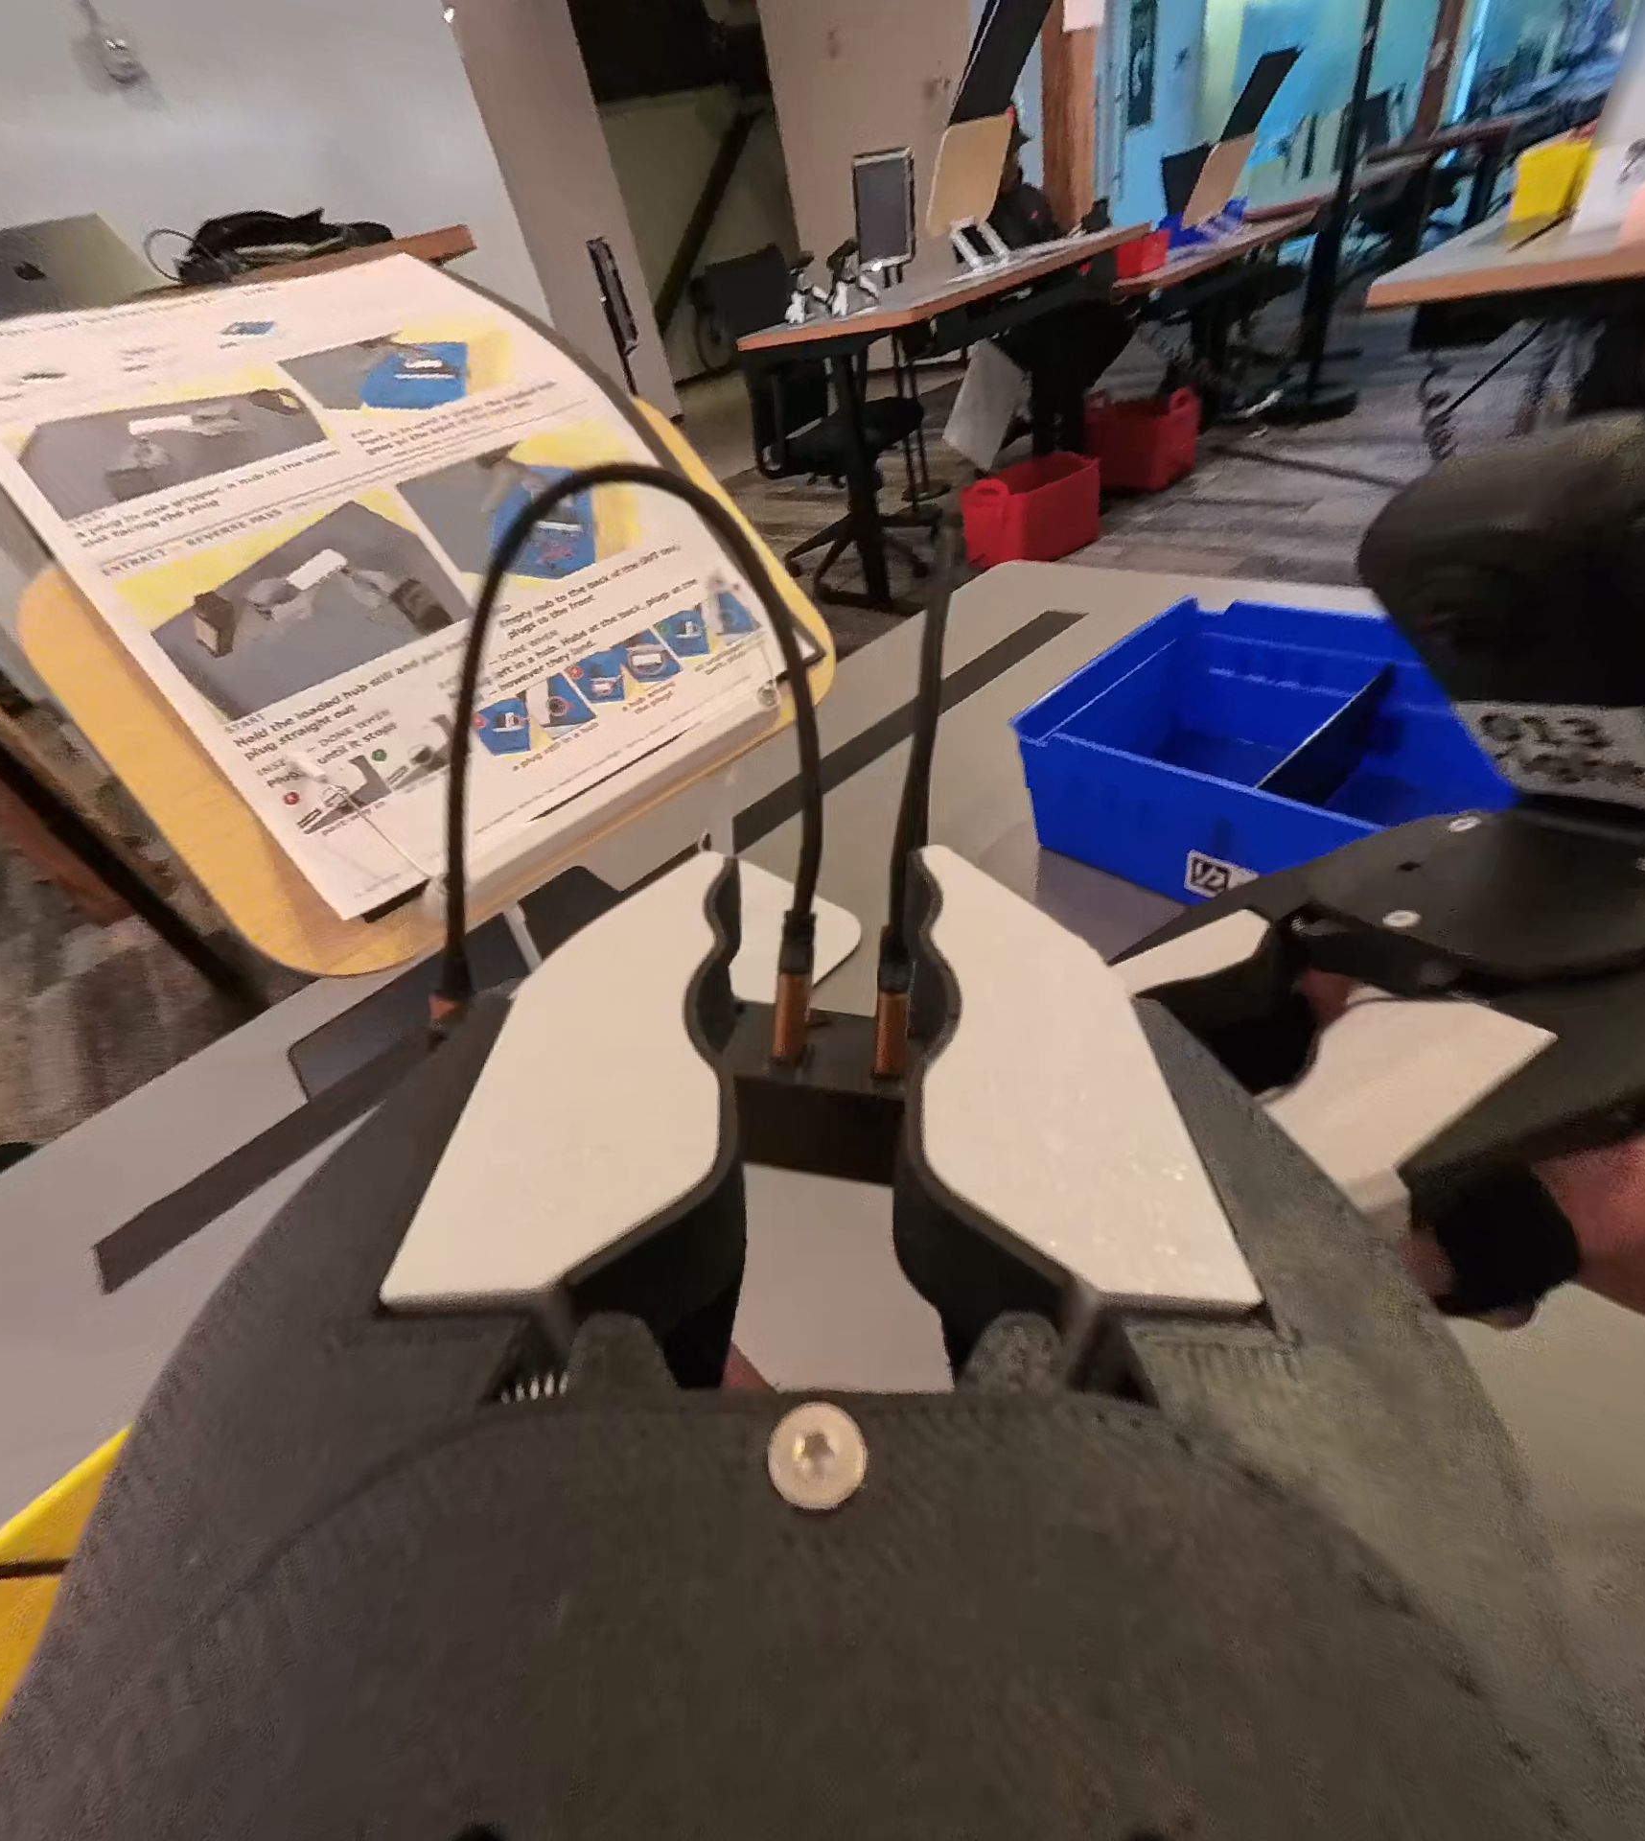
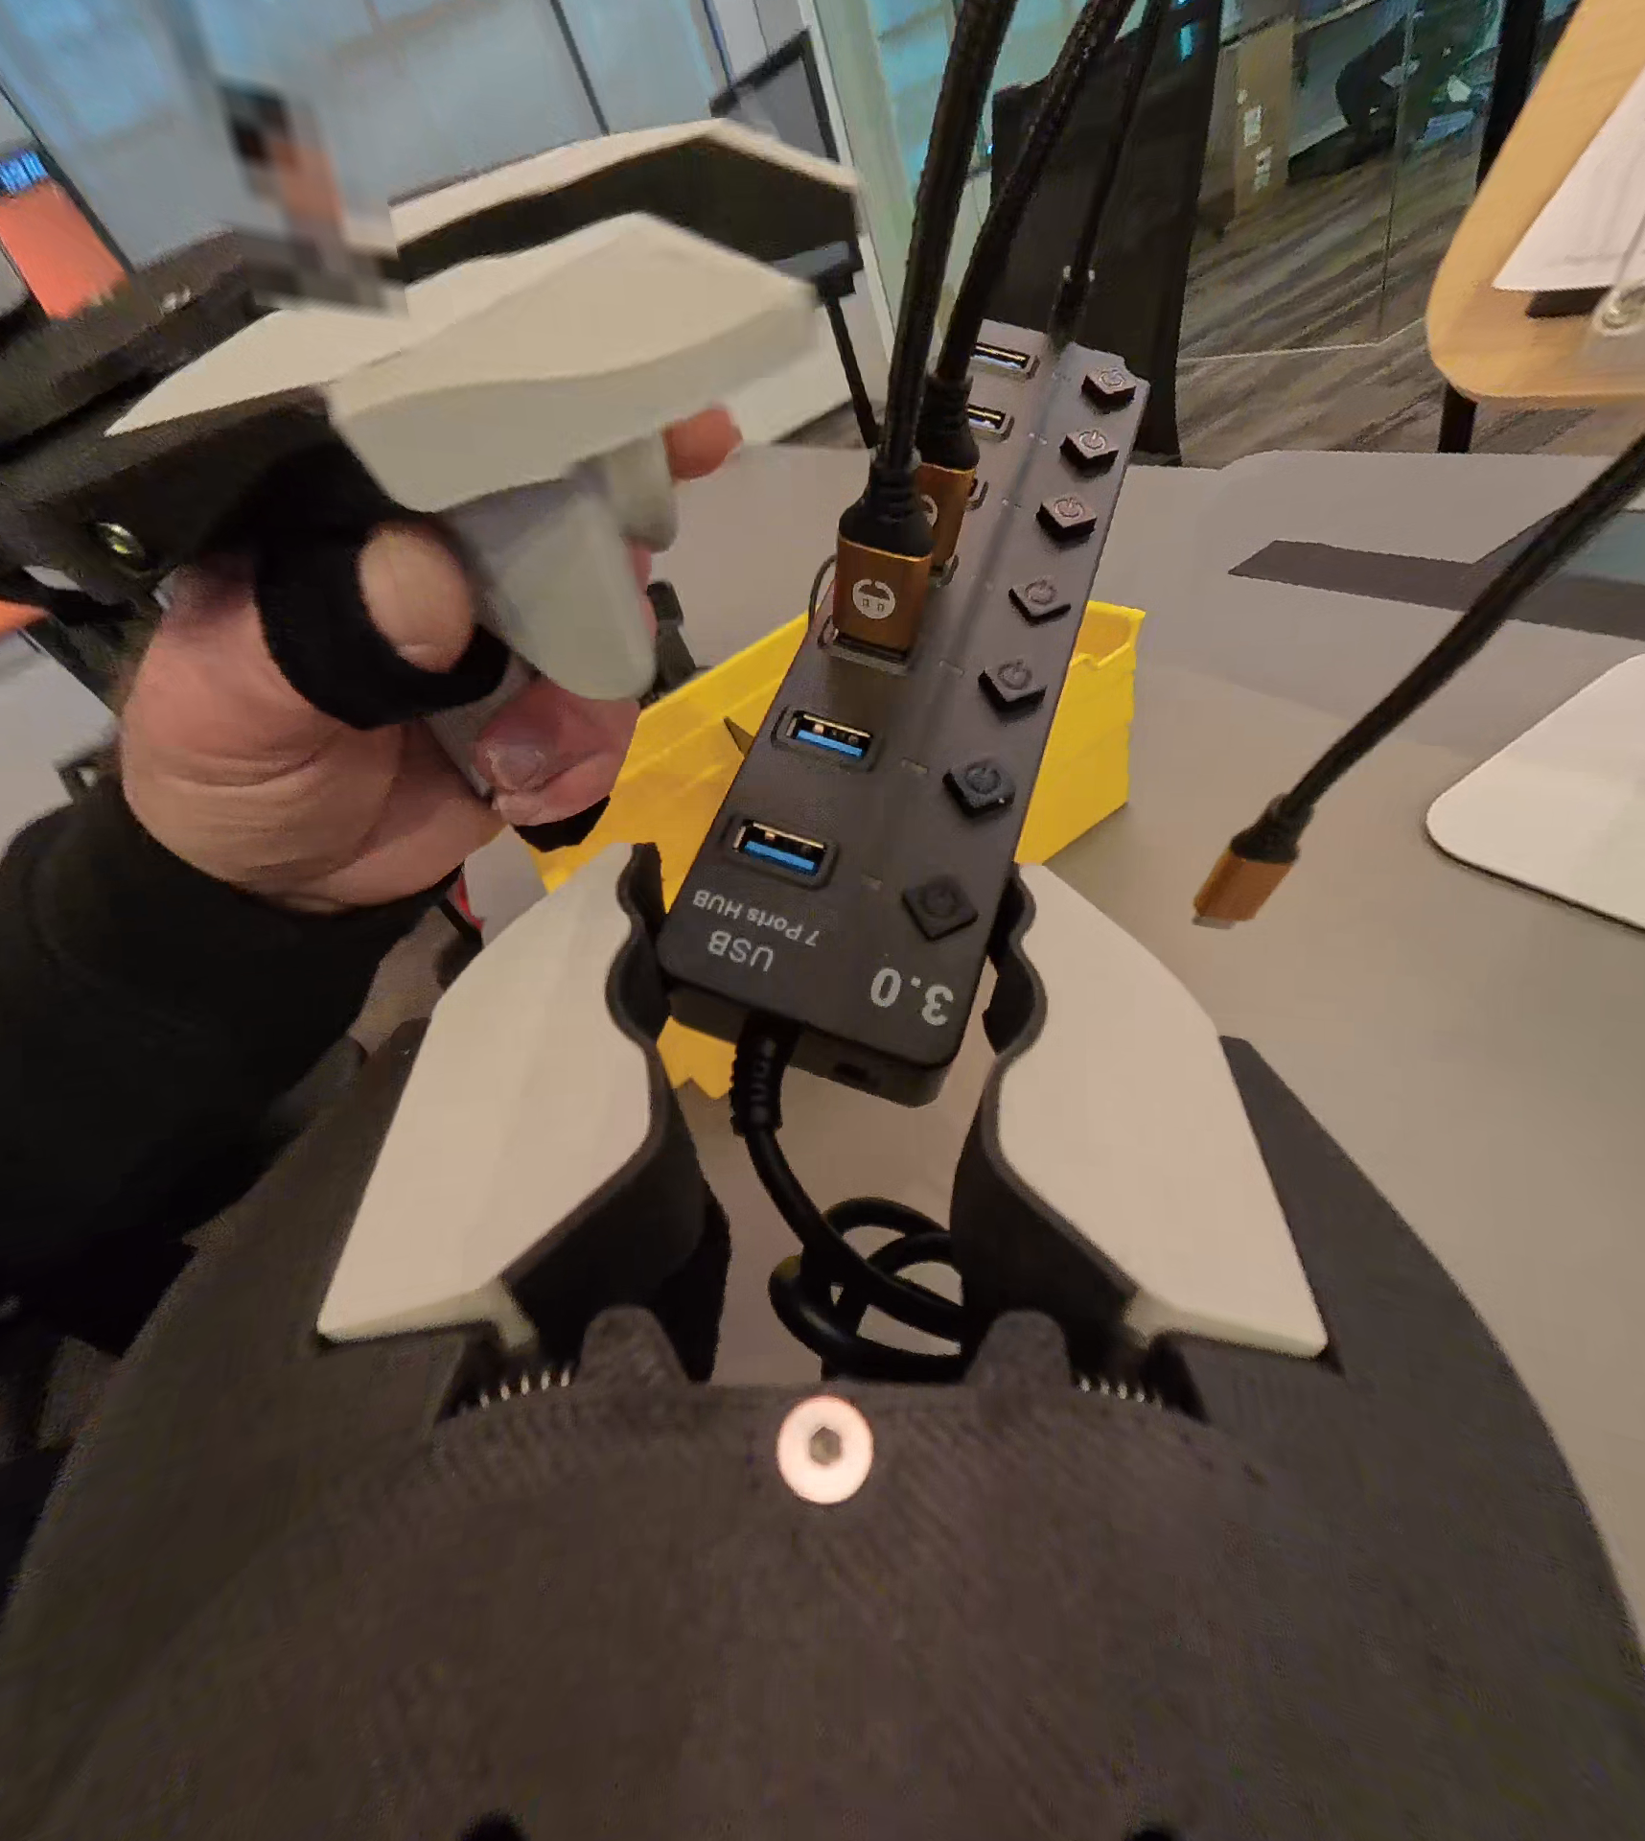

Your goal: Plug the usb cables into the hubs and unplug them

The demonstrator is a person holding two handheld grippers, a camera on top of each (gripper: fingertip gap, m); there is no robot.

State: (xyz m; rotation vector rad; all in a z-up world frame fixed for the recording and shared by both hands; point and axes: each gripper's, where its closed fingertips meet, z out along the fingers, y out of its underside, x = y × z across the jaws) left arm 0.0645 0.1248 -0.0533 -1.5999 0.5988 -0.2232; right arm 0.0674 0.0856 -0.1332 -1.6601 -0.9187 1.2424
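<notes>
Left side: left claw (image 1: 828, 867) in a bare hand (image 2: 301, 777), jaws partly apart, nothing clamped. A stretch of the hub (image 2: 898, 797) shows through the gap in its own view; from the right view the claw sits beside the plugged cables, blurred, contact not clear. Hub is held up off the bench (image 2: 1396, 1096), over a yellow bin (image 2: 1097, 757). Two copper plugs (image 2: 883, 598) are seated in the middle ports, and two blue ports (image 2: 828, 742) near the held end are free. Right claw (image 2: 828, 897) is closed across the hub's near end, pinching both long edges. Further right, a loose copper plug (image 2: 1242, 882) dangles on its cable just above the bench.

Handling, judged: hub is a light rigid plastic bar with smooth sides, so it could twist in an end grip when a plug is pulled. Cables are braided, springy and hold an arch, so they are poor to grab. Take the stiff metal plug shell by its flat faces and pull straight along the port axis. Blue bin (image 1: 1197, 797) is far right, empty as far as seen.
</notes>
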